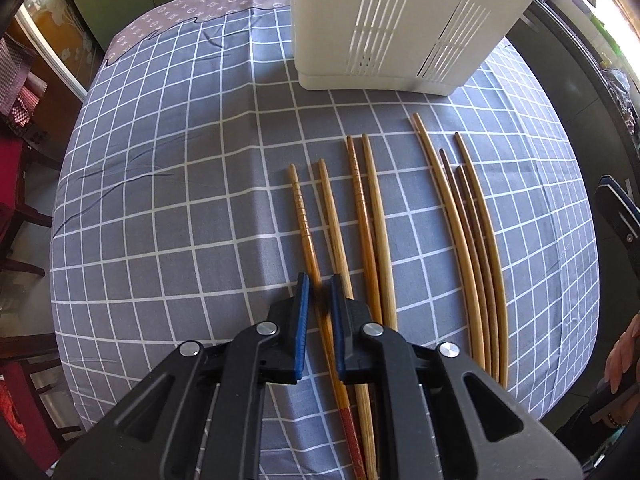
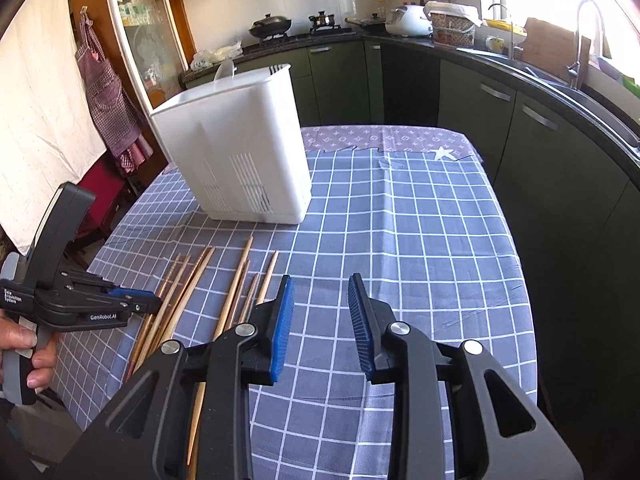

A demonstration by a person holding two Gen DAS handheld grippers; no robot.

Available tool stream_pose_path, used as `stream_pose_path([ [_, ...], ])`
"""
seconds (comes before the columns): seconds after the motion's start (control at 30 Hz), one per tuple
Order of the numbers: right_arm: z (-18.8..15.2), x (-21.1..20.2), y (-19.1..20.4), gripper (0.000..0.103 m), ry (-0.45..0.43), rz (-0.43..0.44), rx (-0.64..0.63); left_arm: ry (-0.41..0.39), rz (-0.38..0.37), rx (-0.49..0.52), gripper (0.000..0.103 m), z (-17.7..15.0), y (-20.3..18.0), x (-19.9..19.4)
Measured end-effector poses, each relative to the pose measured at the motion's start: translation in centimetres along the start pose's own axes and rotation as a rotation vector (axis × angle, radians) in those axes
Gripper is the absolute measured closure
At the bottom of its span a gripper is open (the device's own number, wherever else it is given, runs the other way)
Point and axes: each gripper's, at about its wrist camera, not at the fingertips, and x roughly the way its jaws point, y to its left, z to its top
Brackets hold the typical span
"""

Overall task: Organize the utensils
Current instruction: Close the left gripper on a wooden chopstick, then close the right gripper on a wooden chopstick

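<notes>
A home kitchen: stove with wok, sink faucet, green cabinets.

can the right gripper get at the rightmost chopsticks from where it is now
Probably yes. The right gripper is open with nothing between its pads, and the rightmost chopsticks lie flat on the checked cloth just to its left, uncovered. The left gripper, shut on the leftmost chopstick, works further over.

Eight wooden chopsticks lie flat, roughly parallel, on the bench's grey checked cloth, tips toward the holder. Left group: four light-brown sticks, two with grooved tips; the leftmost has a red-patterned handle end. Right group: four slimmer sticks, two darker. White slotted utensil holder stands upright beyond the tips, well apart from them.
</notes>
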Motion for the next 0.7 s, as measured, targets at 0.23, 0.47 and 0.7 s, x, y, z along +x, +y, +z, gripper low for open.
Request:
stream_pose_path([
  [0.23,1.4,2.6,1.0,0.075,0.232,0.095,-0.036,0.070,0.014,0.021,0.095,1.2,0.3,0.3],
  [0.47,1.8,6.2,2.3,0.082,0.399,0.114,-0.051,0.052,0.001,0.008,0.096,1.9,0.6,0.0],
  [0.7,1.7,8.9,3.5,0.088,0.511,0.138,-0.019,0.001,-0.018,0.023,0.096,2.0,1.7,-2.3],
])
